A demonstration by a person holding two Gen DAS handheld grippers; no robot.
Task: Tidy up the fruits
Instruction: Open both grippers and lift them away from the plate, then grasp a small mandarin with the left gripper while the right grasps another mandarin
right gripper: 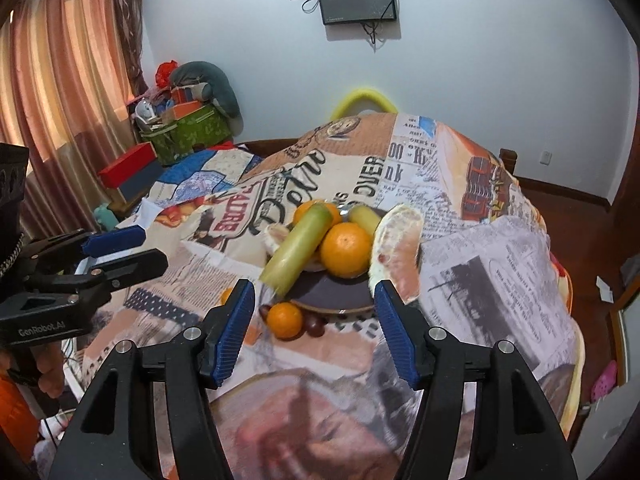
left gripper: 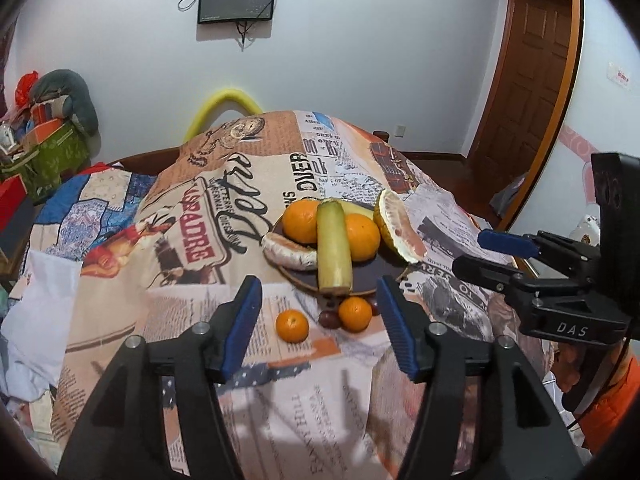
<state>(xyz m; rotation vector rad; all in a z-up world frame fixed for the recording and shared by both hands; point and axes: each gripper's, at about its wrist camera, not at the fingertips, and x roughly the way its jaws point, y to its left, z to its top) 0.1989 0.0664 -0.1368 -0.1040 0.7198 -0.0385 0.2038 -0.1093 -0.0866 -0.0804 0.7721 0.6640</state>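
Everything here is placed against the dark plate that sits on the printed newspaper-pattern cloth.

In the left wrist view, at the plate's left rim lies a pomelo wedge, its long axis running across the view, peel outward. Just right of it an orange rests at the back of the plate. Over the plate's middle lies a long pale green-yellow fruit; its long axis runs from the far side of the plate toward the camera, and its cut end overhangs the near rim. A second orange touches it on the right, with a banana partly hidden behind. At the plate's right rim a second pomelo wedge stands tilted on edge, flesh facing right.

On the cloth just in front of the plate, a small mandarin lies to the left, then dark red dates, then another mandarin close under the near rim.

The left gripper hangs in front of the plate, its jaws roughly half apart and empty, the loose fruit framed between them but untouched. The right gripper is likewise in front of the plate, parted about halfway, gripping nothing.
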